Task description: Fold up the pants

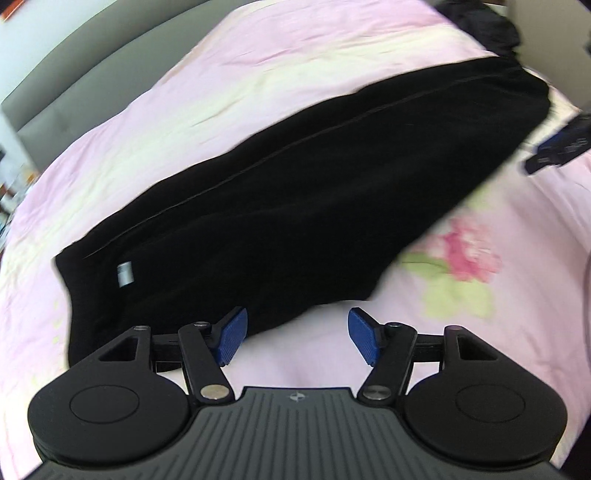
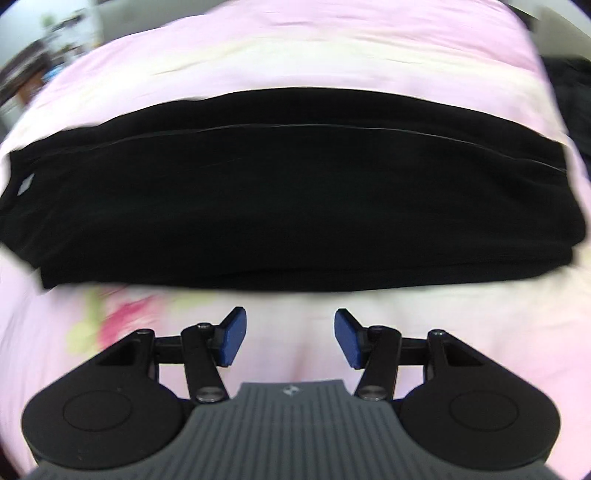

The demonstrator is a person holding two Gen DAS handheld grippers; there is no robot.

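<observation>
Black pants (image 1: pixel 295 199) lie folded lengthwise into a long band on a pink floral bedsheet (image 1: pixel 184 92). A small grey label (image 1: pixel 124 274) shows near their left end. My left gripper (image 1: pixel 297 338) is open and empty, just short of the pants' near edge at the left end. In the right wrist view the pants (image 2: pixel 288 195) stretch across the frame, with the label (image 2: pixel 25 185) at the far left. My right gripper (image 2: pixel 290 338) is open and empty above bare sheet (image 2: pixel 295 48), a short way from the near edge. It also shows in the left wrist view (image 1: pixel 554 147) past the pants' right end.
A grey padded headboard (image 1: pixel 74 74) runs along the far left of the bed. Dark clothing (image 1: pixel 484 26) lies heaped at the far right corner. A pink and green flower print (image 1: pixel 465 258) marks the sheet near the pants. Both views are motion-blurred.
</observation>
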